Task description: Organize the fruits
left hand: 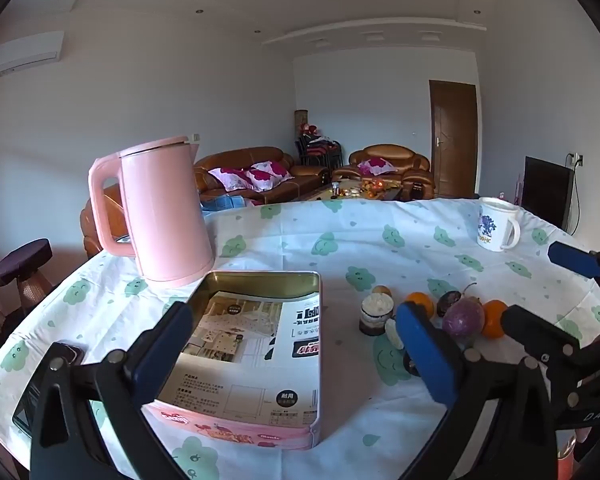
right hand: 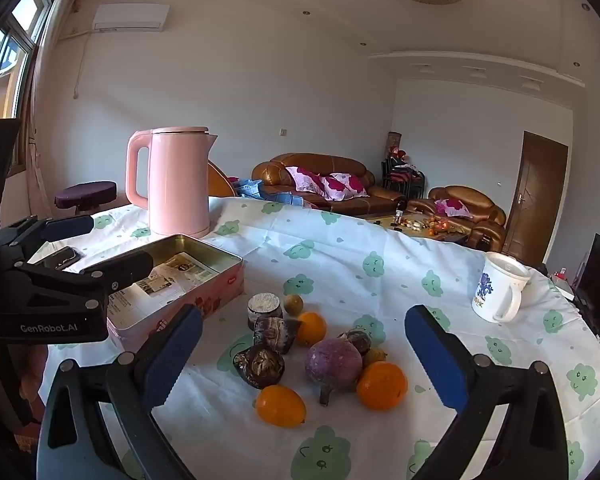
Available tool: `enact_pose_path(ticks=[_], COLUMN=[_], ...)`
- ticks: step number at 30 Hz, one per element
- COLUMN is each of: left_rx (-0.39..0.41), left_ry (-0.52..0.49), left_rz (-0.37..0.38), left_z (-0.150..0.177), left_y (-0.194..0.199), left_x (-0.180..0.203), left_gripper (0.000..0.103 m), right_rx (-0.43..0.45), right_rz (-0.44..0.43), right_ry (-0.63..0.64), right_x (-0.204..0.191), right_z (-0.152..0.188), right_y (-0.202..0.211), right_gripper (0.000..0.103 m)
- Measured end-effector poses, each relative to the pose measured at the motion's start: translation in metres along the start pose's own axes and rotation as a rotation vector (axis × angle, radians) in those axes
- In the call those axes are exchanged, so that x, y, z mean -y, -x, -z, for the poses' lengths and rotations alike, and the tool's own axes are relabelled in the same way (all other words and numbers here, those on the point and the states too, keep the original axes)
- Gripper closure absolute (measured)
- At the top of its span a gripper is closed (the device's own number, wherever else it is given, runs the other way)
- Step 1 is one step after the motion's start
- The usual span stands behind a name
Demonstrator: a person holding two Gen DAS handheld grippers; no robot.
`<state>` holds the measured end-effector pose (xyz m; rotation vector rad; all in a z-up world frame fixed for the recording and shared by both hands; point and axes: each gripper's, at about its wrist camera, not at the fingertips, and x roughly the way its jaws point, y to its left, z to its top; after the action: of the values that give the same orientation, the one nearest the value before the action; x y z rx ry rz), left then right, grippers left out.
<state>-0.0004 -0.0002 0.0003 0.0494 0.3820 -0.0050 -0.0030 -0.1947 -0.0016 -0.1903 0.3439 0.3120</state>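
Left wrist view: the left tool (left hand: 296, 356) is released, its blue pads spread wide and holding nothing, poised above the open pink tin (left hand: 256, 356). The tin rests on the worktop (left hand: 380, 248) with printed paper lining its bottom. Behind the tin stands a pink kettle (left hand: 162, 208). To the right of the tin lies the fruit cluster: a purple fruit (left hand: 463, 317), oranges (left hand: 494, 318) and a cut taro piece (left hand: 376, 314). A white mug (left hand: 496, 224) stands well beyond the tin, to its right.

Right wrist view: the right tool (right hand: 304, 360) is likewise released and empty, hovering over the fruit. Right of the tin (right hand: 172, 280) lie the purple fruit (right hand: 332, 360), three oranges (right hand: 382, 385), dark water chestnuts (right hand: 260, 364) and the taro piece (right hand: 265, 310). The left tool (right hand: 112, 248) reaches over the tin.
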Motion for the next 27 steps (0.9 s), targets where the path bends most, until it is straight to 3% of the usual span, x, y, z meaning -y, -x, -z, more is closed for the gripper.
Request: enact_pose_path(ticks=[27], left_rx=[0.0], left_ry=[0.005], left_rz=[0.006], left_z=[-0.0004], left_y=[0.0005], left_x=[0.0007], left_gripper=[0.0], right_rx=[-0.02], right_rz=[-0.011], right_ry=[-0.015], right_x=[-0.0012], right_z=[0.0039], right_y=[-0.0019], right_gripper=[0.001])
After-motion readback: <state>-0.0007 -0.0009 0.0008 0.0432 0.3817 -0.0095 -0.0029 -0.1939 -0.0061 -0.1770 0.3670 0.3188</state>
